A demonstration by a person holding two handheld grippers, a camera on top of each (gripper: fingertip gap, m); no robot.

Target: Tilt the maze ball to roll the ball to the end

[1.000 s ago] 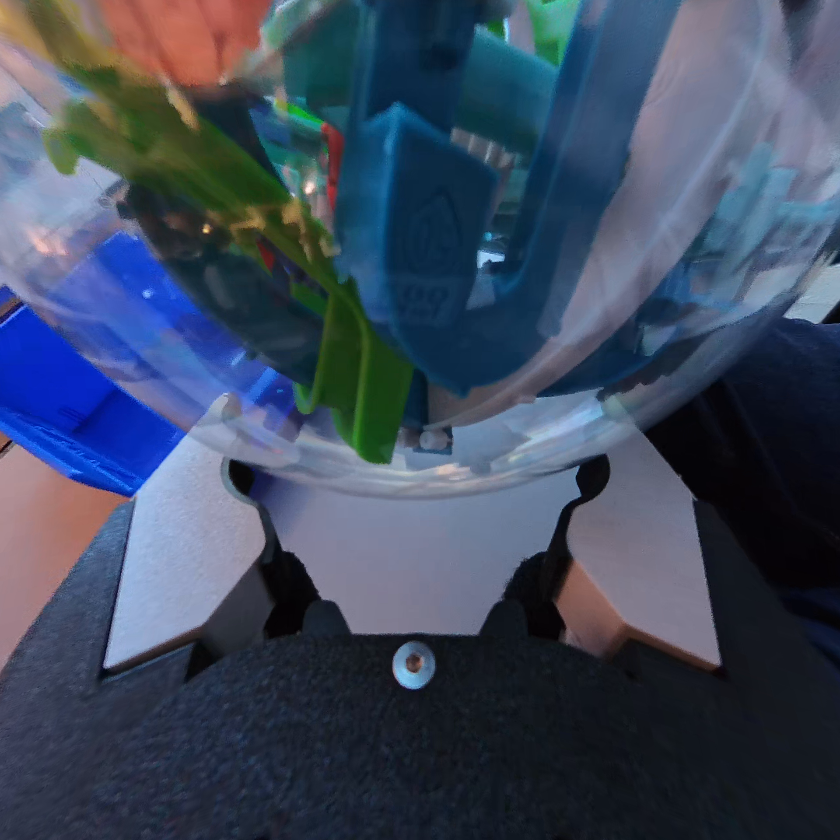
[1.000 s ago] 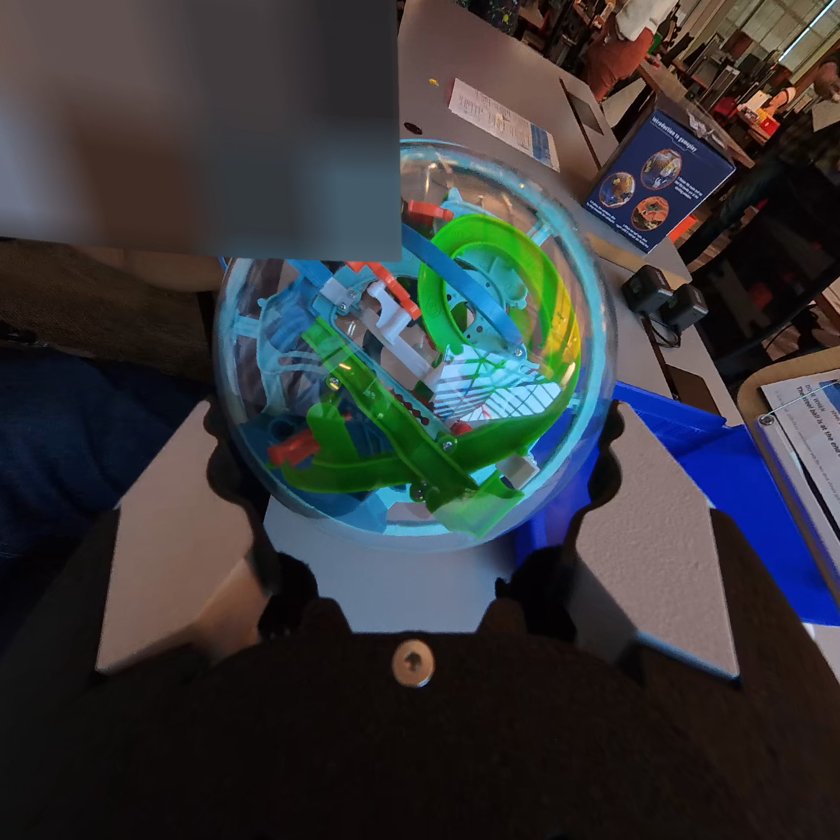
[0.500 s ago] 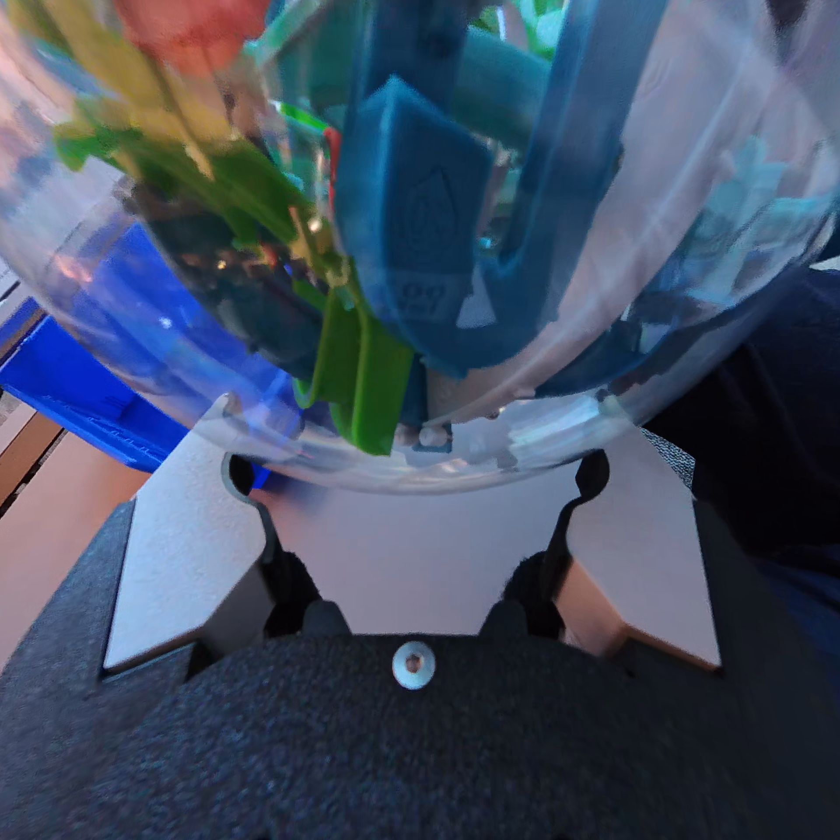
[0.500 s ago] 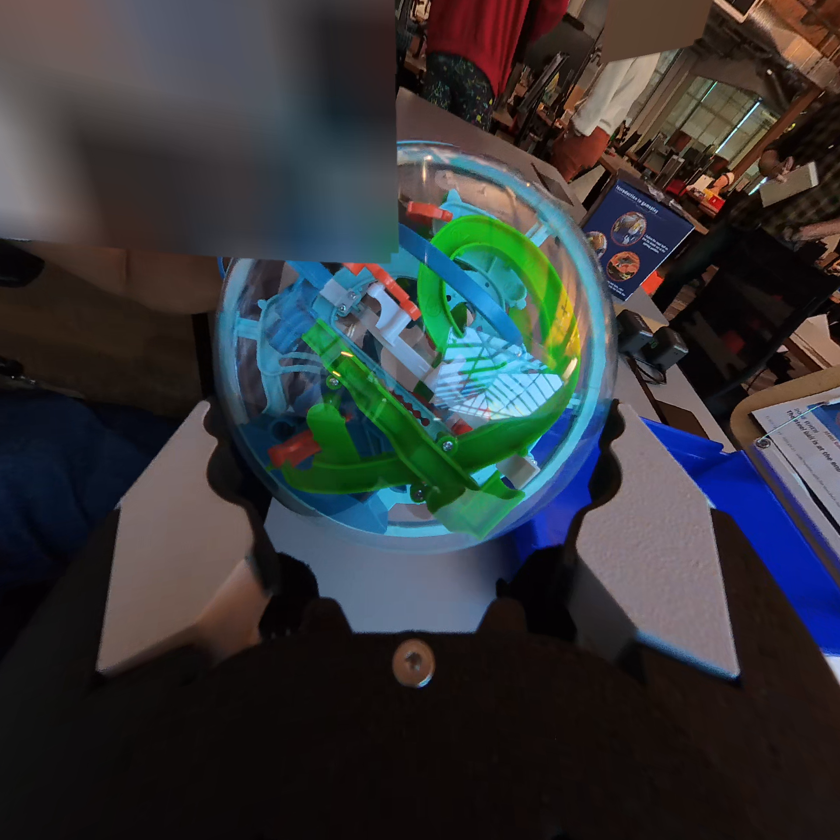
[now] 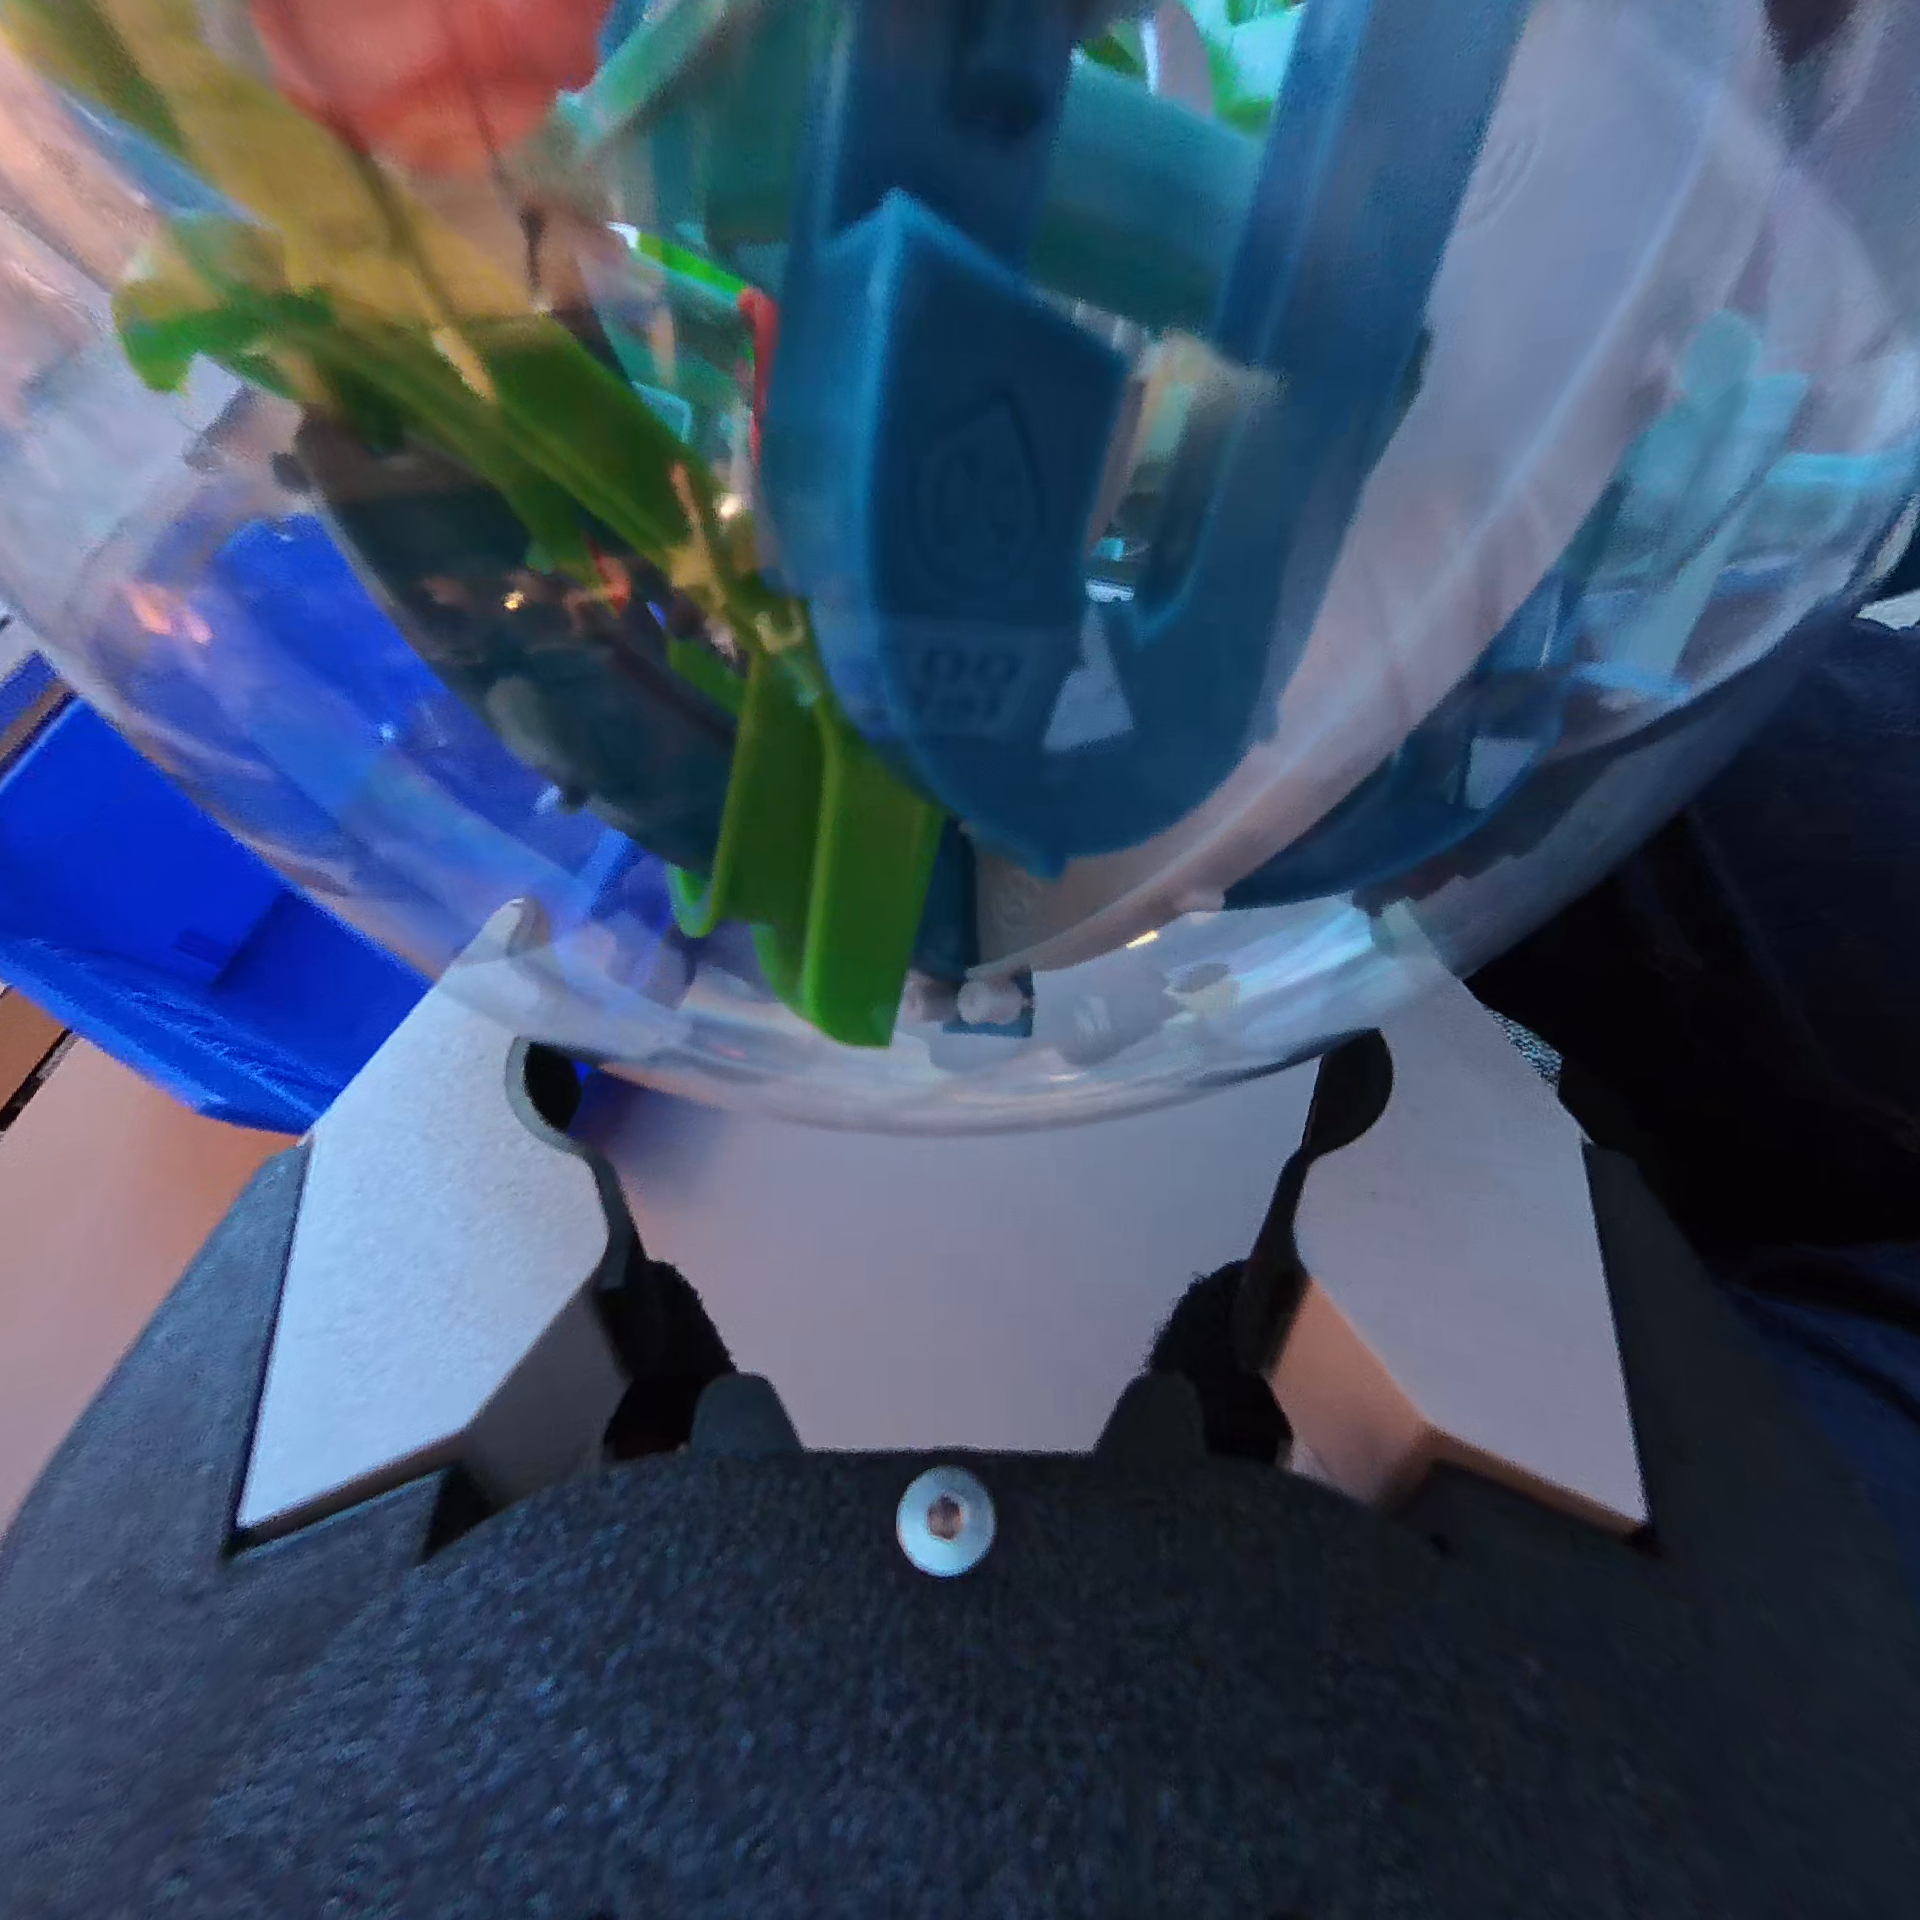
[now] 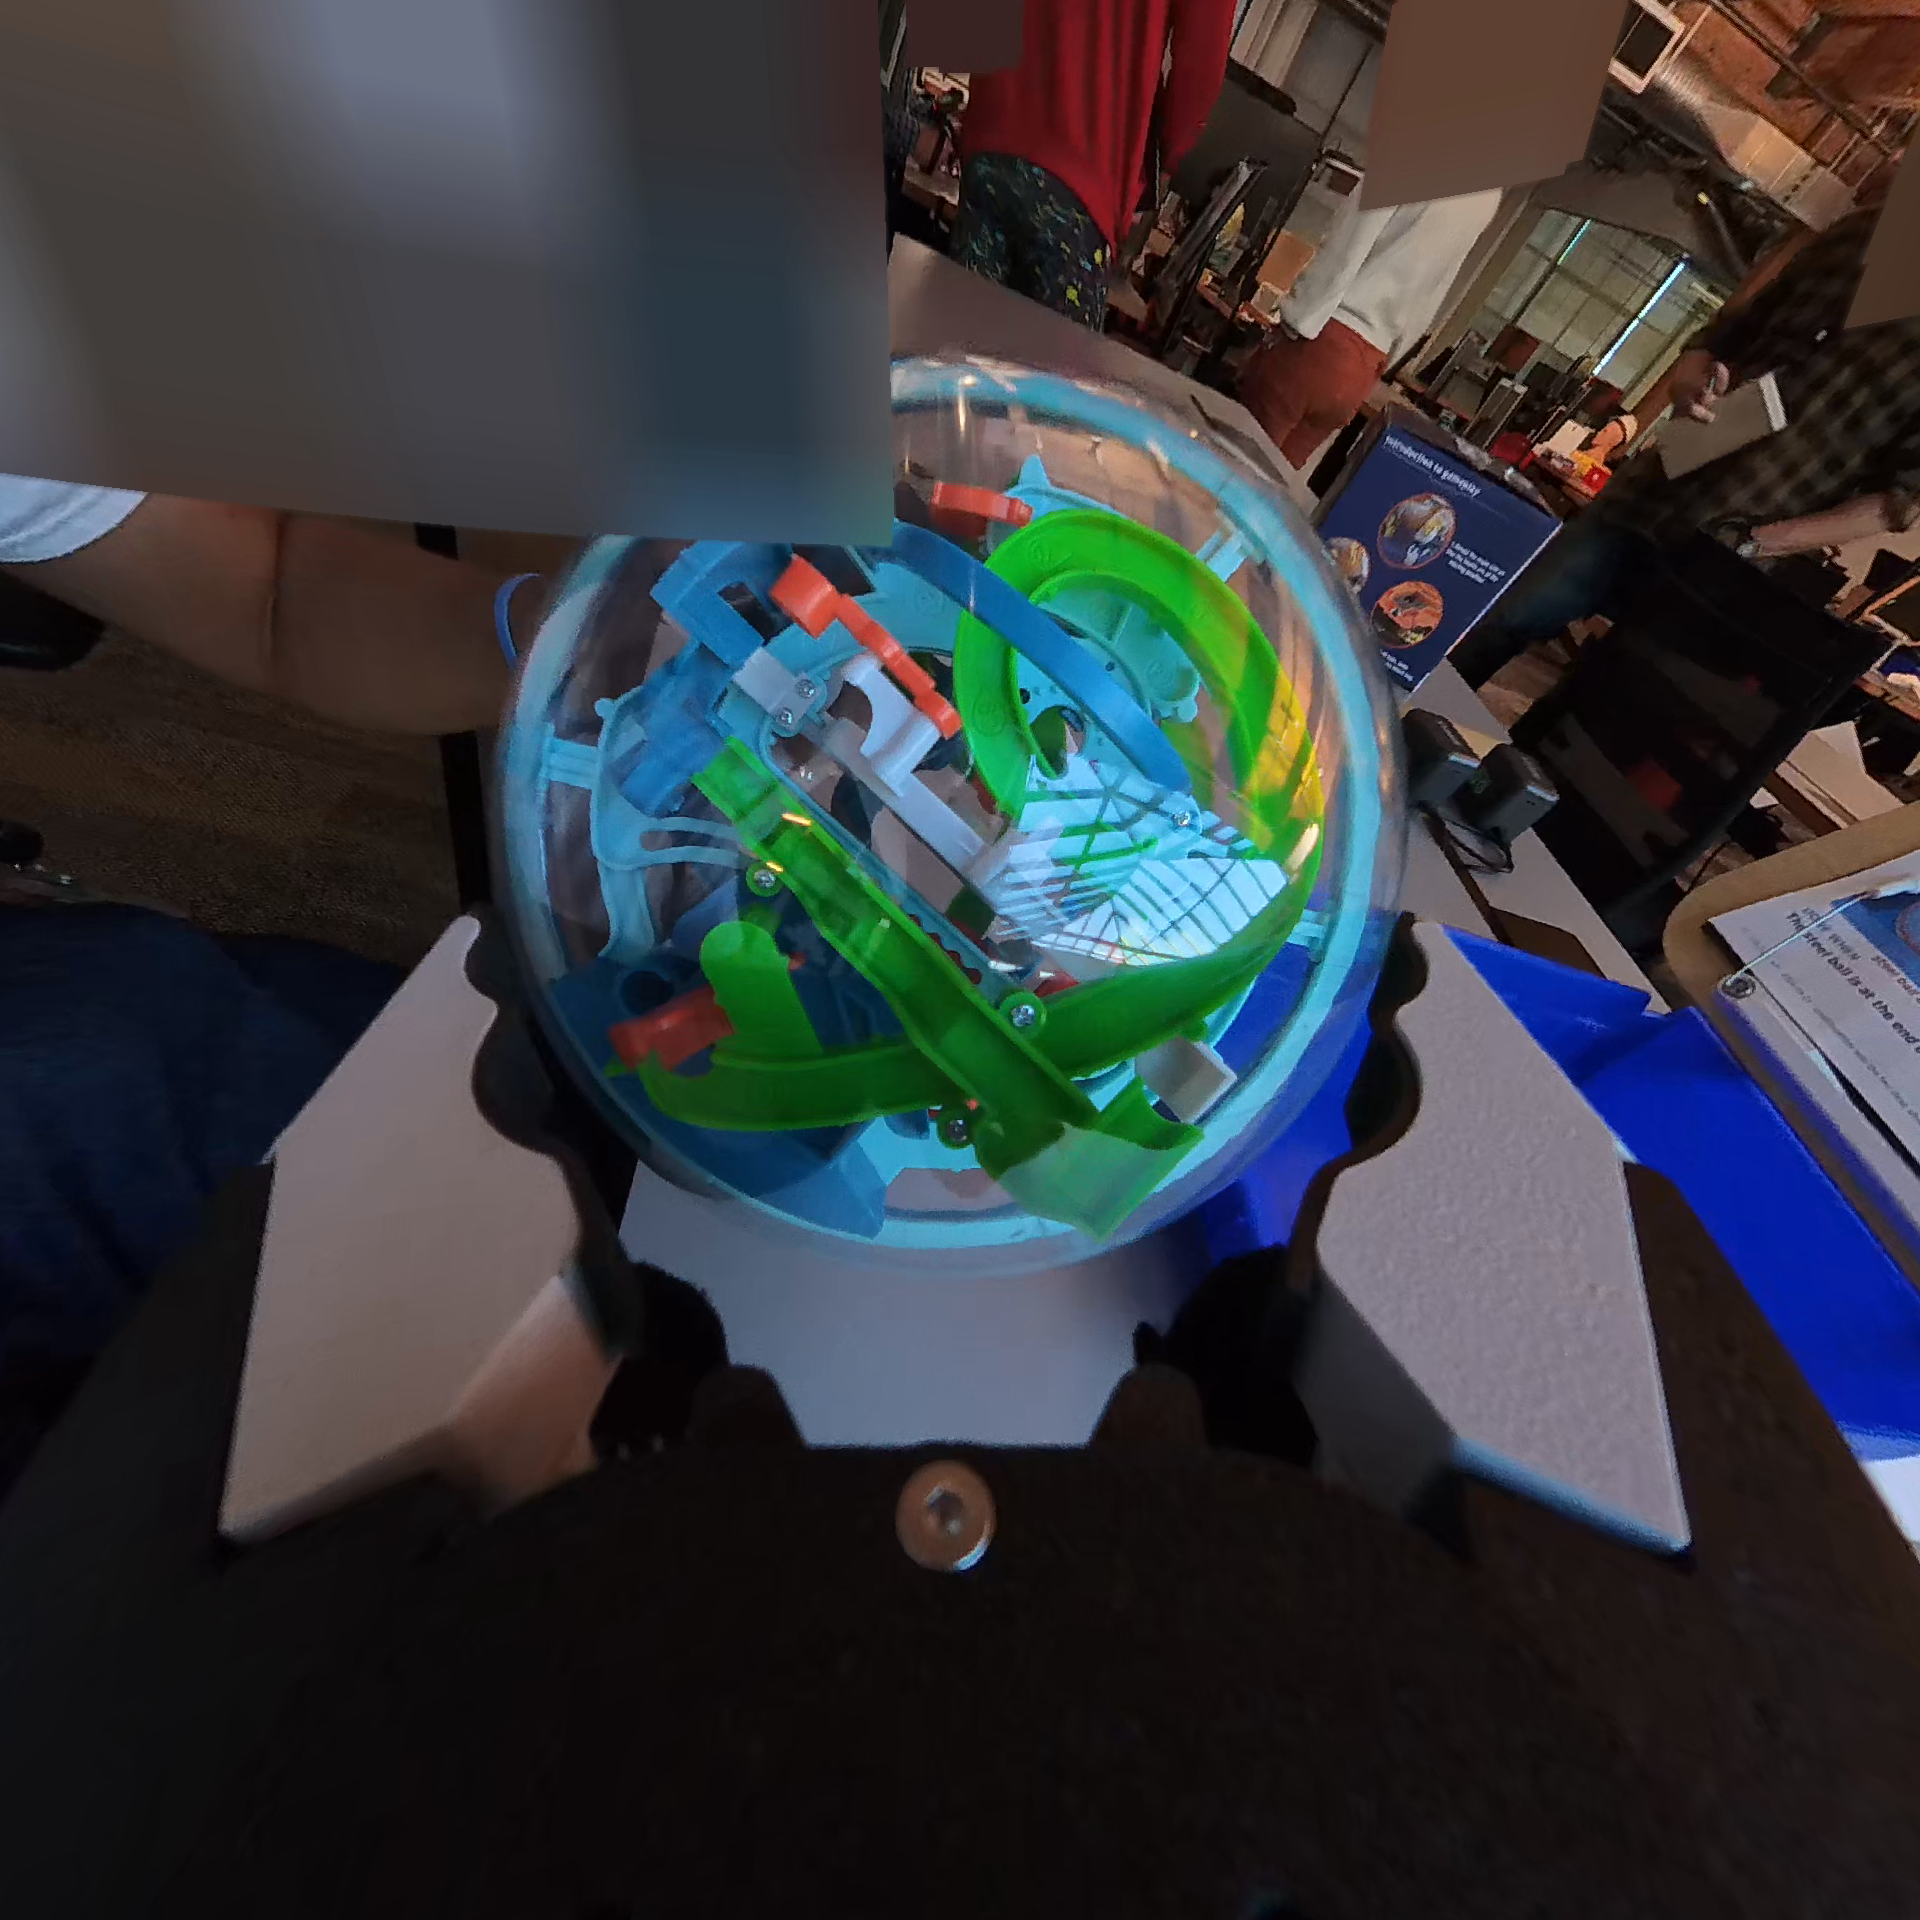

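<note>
In the left wrist view the left tongs (image 5: 951, 1049) cradle the maze ball (image 5: 935, 499), fingers spread against its clear shell, and in the right wrist view the right tongs (image 6: 940, 1049) clasp its sides above the blue bin (image 6: 1704, 1122), so tilting slowly with both grips level should suit best

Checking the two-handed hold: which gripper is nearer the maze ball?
Left, marginally. Both touch the maze ball; it sits deeper inside the left gripper, overflowing that view, while the right gripper clamps it farther out, with most of the sphere visible.
</note>
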